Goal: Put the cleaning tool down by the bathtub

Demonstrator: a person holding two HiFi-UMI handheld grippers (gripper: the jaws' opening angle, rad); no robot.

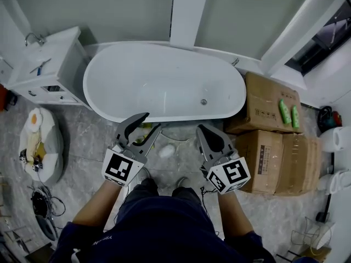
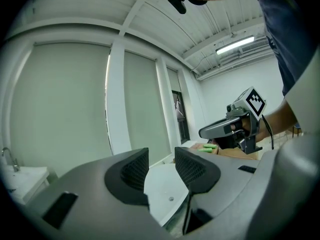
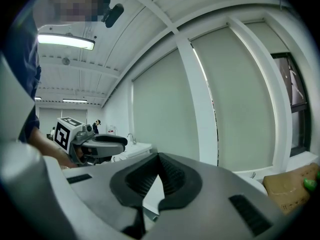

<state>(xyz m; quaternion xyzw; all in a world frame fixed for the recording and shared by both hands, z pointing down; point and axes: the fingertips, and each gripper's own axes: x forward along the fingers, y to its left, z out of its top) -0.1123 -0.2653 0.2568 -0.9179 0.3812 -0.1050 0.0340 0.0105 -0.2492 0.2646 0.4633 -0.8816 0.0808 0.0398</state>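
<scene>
- As the head view is read from its left edge, a white, box-shaped vanity cabinet point(image 1: 52, 64) with a metal faucet point(image 1: 34, 38) is seen at ten o'clock.
- At nine o'clock a rounded, soft-looking white form point(image 1: 44, 147) is set on the grey marbled floor tiles point(image 1: 88, 141), with a yellow-and-white item point(image 1: 35, 119) on top of it.
- At twelve o'clock the bathtub point(image 1: 159, 84) is found: oval, glossy white, smooth-walled, with a small round drain point(image 1: 203, 101) in its basin.
- Just left of centre the left gripper point(image 1: 153, 120) is held with its ribbed dark jaws apart and nothing between them. Only the tub's rim is seen through the gap in the left gripper view.
- At six o'clock, close to centre, the cleaning tool point(image 1: 166, 150) appears as a small, rounded white piece. It lies on the floor just beside the tub's near wall, between the two grippers and touched by neither.
- A yellow-green patch beside it is mostly hidden behind the left gripper and cannot be identified.
- Just right of centre the right gripper point(image 1: 202, 129) is clenched on nothing, its pads meeting at the tips.
- At three o'clock closed brown cardboard boxes point(image 1: 269, 106) are stacked beside the tub's end, and two green bottles point(image 1: 284, 111) lie on the top one.
</scene>
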